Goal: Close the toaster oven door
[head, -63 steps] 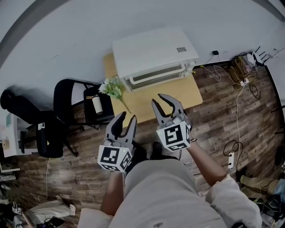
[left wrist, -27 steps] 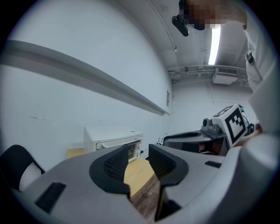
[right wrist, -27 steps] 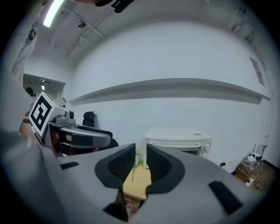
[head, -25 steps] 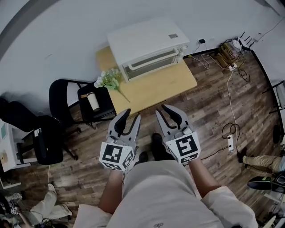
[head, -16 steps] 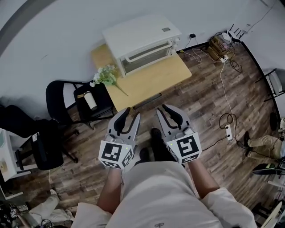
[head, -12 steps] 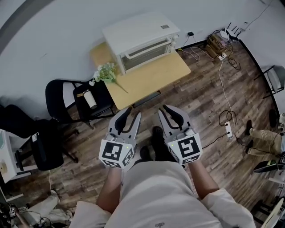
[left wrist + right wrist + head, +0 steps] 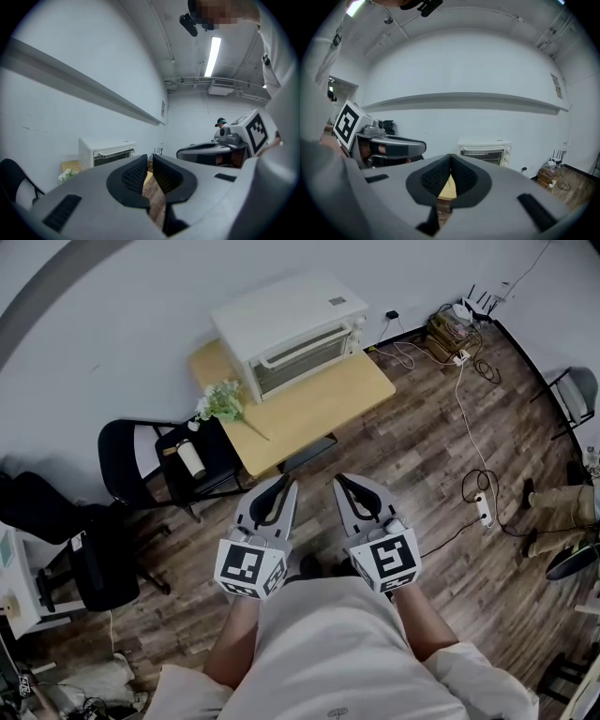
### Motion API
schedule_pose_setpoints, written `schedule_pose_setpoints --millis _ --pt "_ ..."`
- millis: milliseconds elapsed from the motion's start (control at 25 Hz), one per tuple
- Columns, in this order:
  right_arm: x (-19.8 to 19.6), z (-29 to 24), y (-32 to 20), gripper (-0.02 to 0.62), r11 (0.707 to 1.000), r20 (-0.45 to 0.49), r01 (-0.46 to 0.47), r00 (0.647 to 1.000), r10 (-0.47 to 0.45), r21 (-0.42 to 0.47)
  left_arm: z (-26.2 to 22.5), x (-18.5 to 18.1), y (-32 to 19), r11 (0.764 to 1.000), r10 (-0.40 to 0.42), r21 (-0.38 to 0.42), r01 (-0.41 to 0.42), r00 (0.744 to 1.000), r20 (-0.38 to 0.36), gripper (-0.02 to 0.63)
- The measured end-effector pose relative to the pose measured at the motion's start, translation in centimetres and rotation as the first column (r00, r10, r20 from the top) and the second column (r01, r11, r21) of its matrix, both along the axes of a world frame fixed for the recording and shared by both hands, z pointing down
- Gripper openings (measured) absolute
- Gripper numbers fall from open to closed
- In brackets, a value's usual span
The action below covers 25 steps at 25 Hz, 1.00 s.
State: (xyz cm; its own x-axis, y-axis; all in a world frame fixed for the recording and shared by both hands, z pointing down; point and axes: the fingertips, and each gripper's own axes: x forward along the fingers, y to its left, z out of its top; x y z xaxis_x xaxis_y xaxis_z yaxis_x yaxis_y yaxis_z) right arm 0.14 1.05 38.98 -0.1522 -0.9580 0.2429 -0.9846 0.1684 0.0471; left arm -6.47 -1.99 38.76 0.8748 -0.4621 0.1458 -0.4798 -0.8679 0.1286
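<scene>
The white toaster oven (image 7: 286, 329) stands at the back of a small wooden table (image 7: 319, 413) by the wall, its glass door (image 7: 302, 360) up and shut. It shows far off in the left gripper view (image 7: 107, 154) and the right gripper view (image 7: 483, 152). Both grippers hang close to my body over the wood floor, well short of the table. My left gripper (image 7: 286, 486) is closing, with a thin gap left at the tips and nothing between them (image 7: 150, 159). My right gripper (image 7: 342, 482) is shut and empty, its tips touching (image 7: 450, 159).
A bunch of flowers (image 7: 220, 401) lies at the table's left corner. A black chair (image 7: 141, 456) and a stool with a pale roll (image 7: 192, 457) stand left of the table. Cables and a power strip (image 7: 485, 507) trail over the floor at right, near a person's legs (image 7: 562, 507).
I have backed away from the table, so the oven looks smaller and farther off. Both grippers' jaws have come together from wide open.
</scene>
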Motion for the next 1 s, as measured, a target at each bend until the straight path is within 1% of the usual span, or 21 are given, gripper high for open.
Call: schedule_pose_setpoints --millis 320,720,1000 --pt "0.9 0.0 0.7 -0.001 1.000 0.046 0.013 0.999 -0.013 -0.013 -0.7 1.3 0.7 1.000 0.016 0.019 -0.016 1.000 0.003 0.015" --pt "0.9 -0.2 1.3 -0.002 1.000 0.037 0.023 0.999 -0.022 -0.015 -0.7 1.1 1.3 1.000 0.003 0.005 -0.003 1.000 0.000 0.014" --pt "0.2 -0.4 1.7 -0.002 1.000 0.030 0.022 0.999 -0.022 -0.007 -0.5 0.3 1.6 1.000 0.003 0.002 -0.003 1.000 -0.006 0.014"
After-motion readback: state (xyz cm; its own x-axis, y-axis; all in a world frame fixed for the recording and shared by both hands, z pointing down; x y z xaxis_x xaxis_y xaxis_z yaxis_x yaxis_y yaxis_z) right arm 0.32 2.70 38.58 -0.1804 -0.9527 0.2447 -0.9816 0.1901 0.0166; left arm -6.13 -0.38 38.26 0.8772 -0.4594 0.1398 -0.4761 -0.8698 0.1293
